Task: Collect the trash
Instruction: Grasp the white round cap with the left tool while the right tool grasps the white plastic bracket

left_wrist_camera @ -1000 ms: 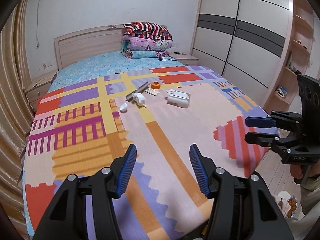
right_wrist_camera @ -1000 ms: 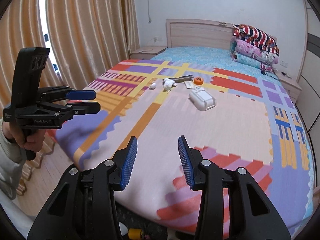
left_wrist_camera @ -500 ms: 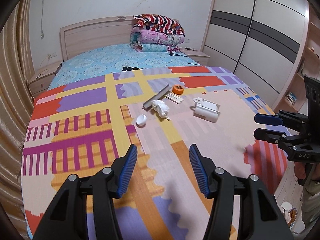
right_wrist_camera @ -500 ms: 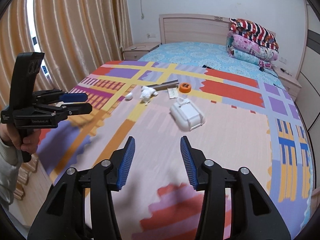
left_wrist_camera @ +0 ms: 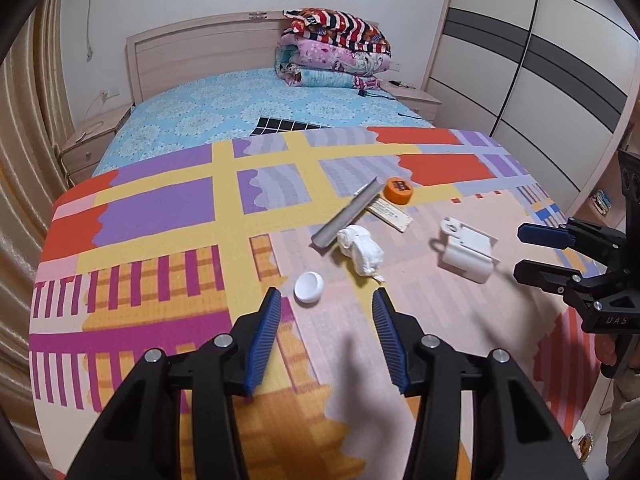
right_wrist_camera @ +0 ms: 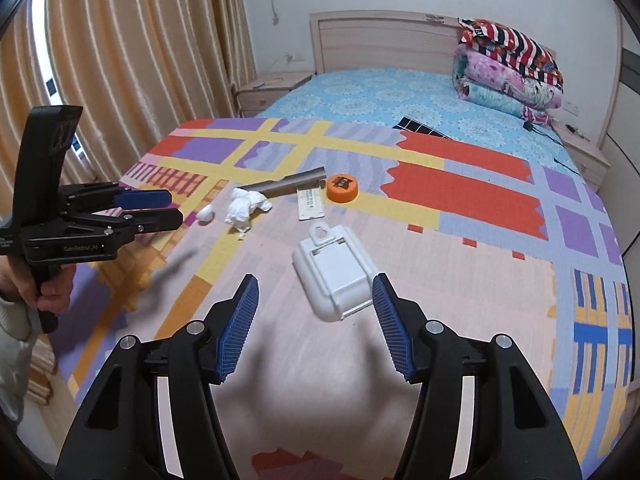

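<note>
Several bits of trash lie mid-bed on a colourful blanket (left_wrist_camera: 160, 216): a white cap (left_wrist_camera: 308, 287), a crumpled tissue (left_wrist_camera: 360, 250), a grey strip (left_wrist_camera: 346, 214), a paper card (left_wrist_camera: 390, 214), an orange lid (left_wrist_camera: 397, 191) and a white plastic package (left_wrist_camera: 466, 252). My left gripper (left_wrist_camera: 326, 292) hovers just short of the white cap, its jaws closing with nothing between them. My right gripper (right_wrist_camera: 315, 278) hangs over the near end of the white plastic package (right_wrist_camera: 336, 272), its jaws opening and the pads clear of it. The left gripper (right_wrist_camera: 172, 208) shows beside the tissue (right_wrist_camera: 246, 206).
Folded quilts (left_wrist_camera: 334, 50) are stacked by the headboard (left_wrist_camera: 192, 52) on a blue sheet. Curtains (right_wrist_camera: 132, 60) hang along the left, and a wardrobe (left_wrist_camera: 540, 52) stands on the right. Bedside tables flank the headboard. A hand (right_wrist_camera: 44, 280) holds the left gripper's handle.
Both grippers have moved forward over the bed, so the trash is now close before them. The right jaws have spread wider and the left jaws have narrowed a little.
</note>
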### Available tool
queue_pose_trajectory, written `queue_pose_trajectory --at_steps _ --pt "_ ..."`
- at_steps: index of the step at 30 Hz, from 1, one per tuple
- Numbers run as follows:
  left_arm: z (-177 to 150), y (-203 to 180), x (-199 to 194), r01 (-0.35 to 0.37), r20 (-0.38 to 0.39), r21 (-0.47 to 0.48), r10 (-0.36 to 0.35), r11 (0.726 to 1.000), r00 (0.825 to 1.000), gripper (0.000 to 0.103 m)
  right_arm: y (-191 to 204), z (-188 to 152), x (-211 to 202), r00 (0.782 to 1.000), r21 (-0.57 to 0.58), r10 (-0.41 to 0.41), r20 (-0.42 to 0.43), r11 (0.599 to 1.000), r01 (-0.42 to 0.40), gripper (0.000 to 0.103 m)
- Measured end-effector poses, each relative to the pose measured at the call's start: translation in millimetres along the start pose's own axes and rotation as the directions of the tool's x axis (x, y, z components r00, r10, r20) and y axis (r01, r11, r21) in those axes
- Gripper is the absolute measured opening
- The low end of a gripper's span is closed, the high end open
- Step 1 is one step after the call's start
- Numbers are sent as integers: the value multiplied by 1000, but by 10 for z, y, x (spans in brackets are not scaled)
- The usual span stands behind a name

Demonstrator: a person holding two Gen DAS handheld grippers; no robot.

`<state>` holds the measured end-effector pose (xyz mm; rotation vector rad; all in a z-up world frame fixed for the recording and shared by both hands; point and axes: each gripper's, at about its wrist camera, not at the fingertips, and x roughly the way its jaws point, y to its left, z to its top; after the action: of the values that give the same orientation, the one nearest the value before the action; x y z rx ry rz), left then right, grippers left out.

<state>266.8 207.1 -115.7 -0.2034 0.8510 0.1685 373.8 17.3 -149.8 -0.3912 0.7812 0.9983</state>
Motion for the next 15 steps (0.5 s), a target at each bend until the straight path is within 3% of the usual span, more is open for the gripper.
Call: queue_pose_trajectory --at_steps 5,15 --pt "62 97 173 -7 -27 -13 7 1000 1000 46 -73 55 162 999 -8 33 -15 999 -33 62" --pt "69 162 346 -4 -57 -37 2 999 998 33 3 99 334 998 -80 -33 -46 996 30 62"
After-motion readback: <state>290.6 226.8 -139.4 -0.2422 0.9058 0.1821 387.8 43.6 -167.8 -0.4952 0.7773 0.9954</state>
